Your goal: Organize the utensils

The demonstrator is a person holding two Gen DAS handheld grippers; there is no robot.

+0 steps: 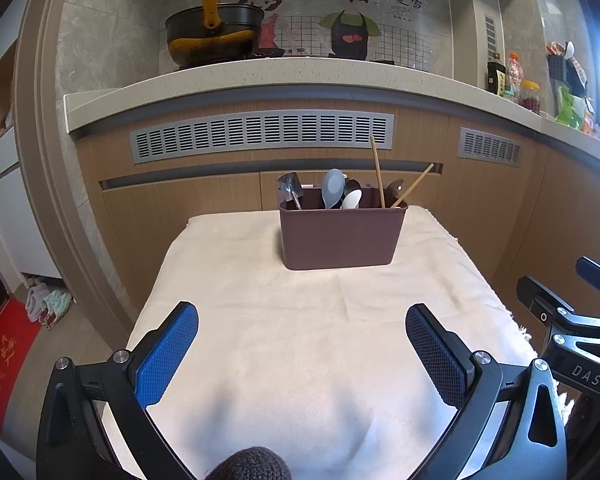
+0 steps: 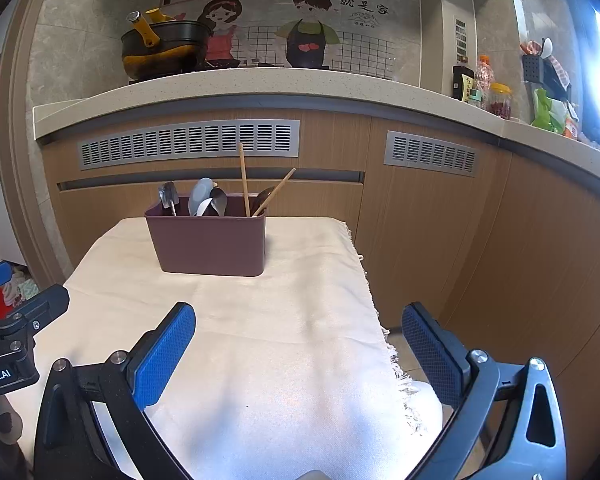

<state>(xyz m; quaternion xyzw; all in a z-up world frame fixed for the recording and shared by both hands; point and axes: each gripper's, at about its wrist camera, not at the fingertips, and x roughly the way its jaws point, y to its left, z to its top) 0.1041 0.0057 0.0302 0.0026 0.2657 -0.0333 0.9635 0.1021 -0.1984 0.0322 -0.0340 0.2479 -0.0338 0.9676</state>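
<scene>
Up front in the left wrist view, the left gripper [image 1: 302,350] hung over the near part of a cream cloth [image 1: 300,320] covering the table, its blue-padded fingers [image 1: 168,354] spread wide with nothing between them. Toward the far end of the cloth stood a brown utensil holder [image 1: 340,236], upright. Inside it, a metal spatula [image 1: 290,188] sat at the left end, several spoons [image 1: 342,194] in the middle, and two wooden chopsticks [image 1: 378,172] leaning apart at the right end. Part of the right gripper [image 1: 572,328] showed at the right edge. Behind, a dark pot [image 1: 214,34] rested on the counter [image 1: 260,76].

Over in the right wrist view, the right gripper [image 2: 298,350] hovered above the cloth's [image 2: 260,320] fringed right edge, jaws likewise wide apart and empty. The utensil holder [image 2: 208,244] stood ahead and to the left, well apart from the fingers [image 2: 166,354], holding the spatula [image 2: 168,196], spoons [image 2: 208,200] and chopsticks [image 2: 245,180]. The left gripper [image 2: 16,320] showed at the left edge.
</scene>
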